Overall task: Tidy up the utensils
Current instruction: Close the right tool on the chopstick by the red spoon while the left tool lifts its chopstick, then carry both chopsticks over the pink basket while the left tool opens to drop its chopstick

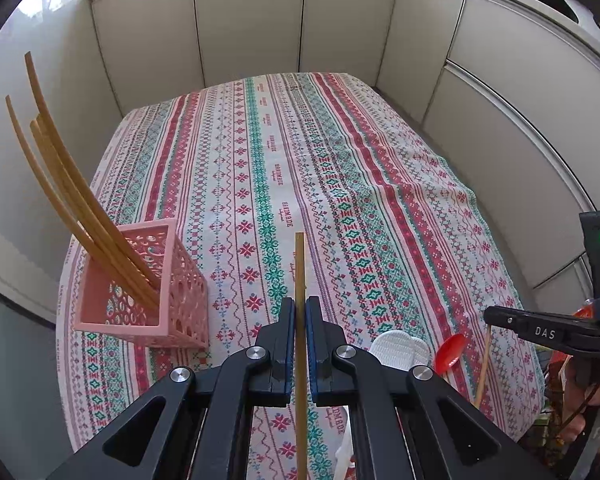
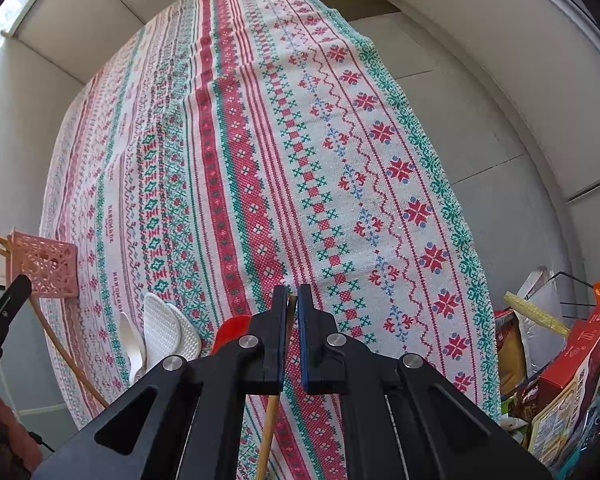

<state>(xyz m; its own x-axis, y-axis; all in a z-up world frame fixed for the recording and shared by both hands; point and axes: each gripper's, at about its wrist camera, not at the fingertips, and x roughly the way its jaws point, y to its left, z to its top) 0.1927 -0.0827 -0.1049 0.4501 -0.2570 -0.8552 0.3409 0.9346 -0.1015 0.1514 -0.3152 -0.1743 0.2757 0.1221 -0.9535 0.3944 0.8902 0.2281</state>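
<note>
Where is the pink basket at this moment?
In the left wrist view the pink basket stands on the tablecloth near its left edge, holding four chopsticks, left of the left gripper.

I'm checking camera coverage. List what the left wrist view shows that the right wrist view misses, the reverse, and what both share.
Only the left wrist view: the left tool shut on a chopstick, and the full chopsticks leaning out of the pink basket.

Only the right wrist view: packaged goods heaped beside the table, and the right tool's grip on its own wooden stick.

Both: the patterned tablecloth, the basket, the white scoops and the red spoon.
</note>
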